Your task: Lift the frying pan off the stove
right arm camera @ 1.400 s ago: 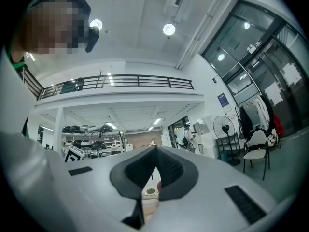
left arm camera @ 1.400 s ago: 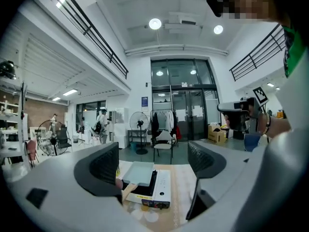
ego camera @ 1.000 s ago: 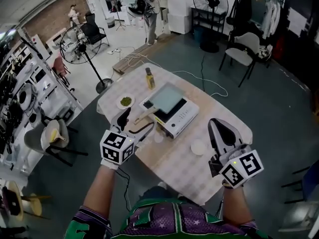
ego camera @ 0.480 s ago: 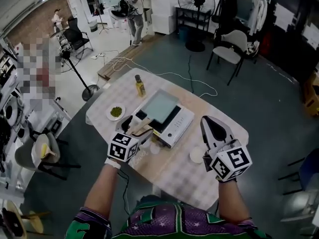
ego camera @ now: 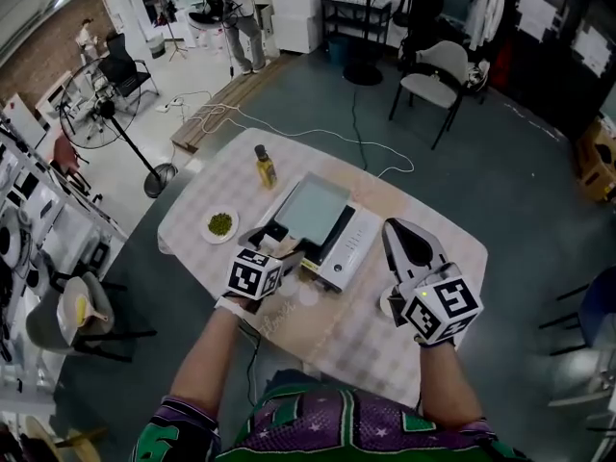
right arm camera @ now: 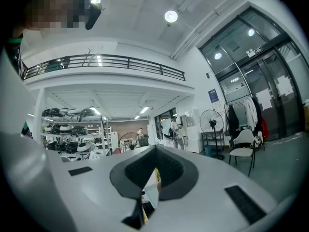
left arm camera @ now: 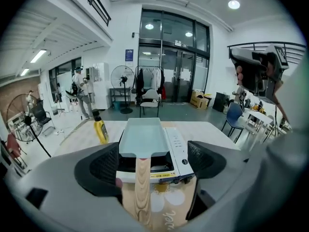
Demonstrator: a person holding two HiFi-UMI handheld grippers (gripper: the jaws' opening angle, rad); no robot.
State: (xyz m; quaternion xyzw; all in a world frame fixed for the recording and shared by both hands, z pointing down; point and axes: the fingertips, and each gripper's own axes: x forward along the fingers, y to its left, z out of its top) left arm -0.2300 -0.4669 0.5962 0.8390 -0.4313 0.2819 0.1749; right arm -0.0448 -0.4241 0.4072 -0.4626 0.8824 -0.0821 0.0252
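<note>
On the worktop: the frying pan sits on top of the stove, in the middle. It is not lifted yet.
Pan shape: a pale blue box with a long wooden handle.
Handle line: it runs from the near end of the pan straight toward the person. That is the same way the left gripper points.
Left gripper: it is wide open, with one jaw on each side of the handle. The handle lies closer to the left jaw, and I can't tell if that jaw touches the wood. It grips nothing.
Right gripper: it is closed up but for a thin slit and holds nothing. It hangs just right of the stove, pointing far.
Nearer gripper: the left one, by a lot.
Next move, my guess: the left gripper squeezes on the handle, then goes up.
Watch out: the pan sticks far out past the grip, so its far end may dip.
Other things: a yellow bottle stands far-left of the stove.
</note>
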